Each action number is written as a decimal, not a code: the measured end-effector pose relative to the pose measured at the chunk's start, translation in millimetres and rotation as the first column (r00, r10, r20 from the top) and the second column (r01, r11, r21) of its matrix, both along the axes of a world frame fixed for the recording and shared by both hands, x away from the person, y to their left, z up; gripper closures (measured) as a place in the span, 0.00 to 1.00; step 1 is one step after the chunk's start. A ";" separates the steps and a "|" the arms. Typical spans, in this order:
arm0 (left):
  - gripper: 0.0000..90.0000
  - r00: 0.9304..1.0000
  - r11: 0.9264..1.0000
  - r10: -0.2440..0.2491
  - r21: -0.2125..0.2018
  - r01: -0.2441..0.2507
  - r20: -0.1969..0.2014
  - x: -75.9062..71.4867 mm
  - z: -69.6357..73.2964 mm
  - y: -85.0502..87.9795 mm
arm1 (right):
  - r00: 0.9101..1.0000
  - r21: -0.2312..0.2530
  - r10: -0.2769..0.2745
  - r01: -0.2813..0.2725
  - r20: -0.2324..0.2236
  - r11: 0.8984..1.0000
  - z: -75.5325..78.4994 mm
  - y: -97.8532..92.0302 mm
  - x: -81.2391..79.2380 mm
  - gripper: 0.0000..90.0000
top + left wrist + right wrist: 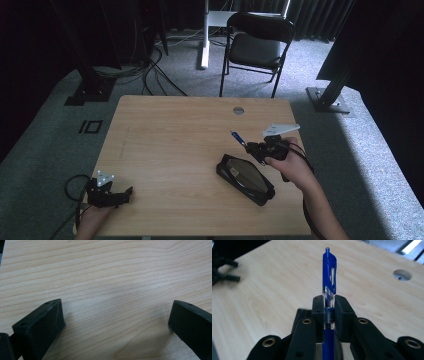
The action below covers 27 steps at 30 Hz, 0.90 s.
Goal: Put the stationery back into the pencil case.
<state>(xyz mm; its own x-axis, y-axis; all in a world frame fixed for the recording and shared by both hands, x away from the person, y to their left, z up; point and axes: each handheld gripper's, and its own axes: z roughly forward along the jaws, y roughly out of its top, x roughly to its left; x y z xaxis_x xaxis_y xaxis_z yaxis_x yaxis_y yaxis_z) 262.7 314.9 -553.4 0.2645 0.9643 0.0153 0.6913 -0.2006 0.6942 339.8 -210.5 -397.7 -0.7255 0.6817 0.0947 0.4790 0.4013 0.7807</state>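
Pen (329, 272): clamped between the pads of my right hand-held gripper (329, 308), its clip end sticking out past the jaw tips, its barrel running back between them.
Right hand-held gripper (250, 146): shut tight on the pen, lifted off the tabletop (170, 145), jaws pointing toward the far left.
Case (245, 178): black, lying open on the tabletop just below and beside my right hand-held gripper, not touching it.
Left hand-held gripper (127, 192): resting low at the near left corner of the tabletop, well apart from the right one.
Left jaws: spread wide, nothing but bare wood between them.
Hole (402, 274): round, in the tabletop, ahead and to the right of the pen tip.
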 end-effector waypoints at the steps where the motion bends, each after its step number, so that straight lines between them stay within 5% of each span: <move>1: 0.01 1.000 1.000 0.000 0.000 0.000 0.000 0.0 0.0 0.0 | 1.000 0.000 0.000 0.000 0.000 1.000 0.0 0.0 0.0 0.88; 13: 0.01 1.000 1.000 0.001 -0.002 -0.001 -0.001 -0.1 0.0 -0.1 | 0.998 -0.020 0.036 -0.037 -0.059 0.999 -33.1 5.8 -6.5 0.88; 27: 0.01 1.000 1.000 -0.001 0.001 0.001 -0.003 -0.1 0.1 0.1 | 0.987 -0.100 0.044 -0.060 -0.157 0.993 -70.9 10.9 -10.1 0.88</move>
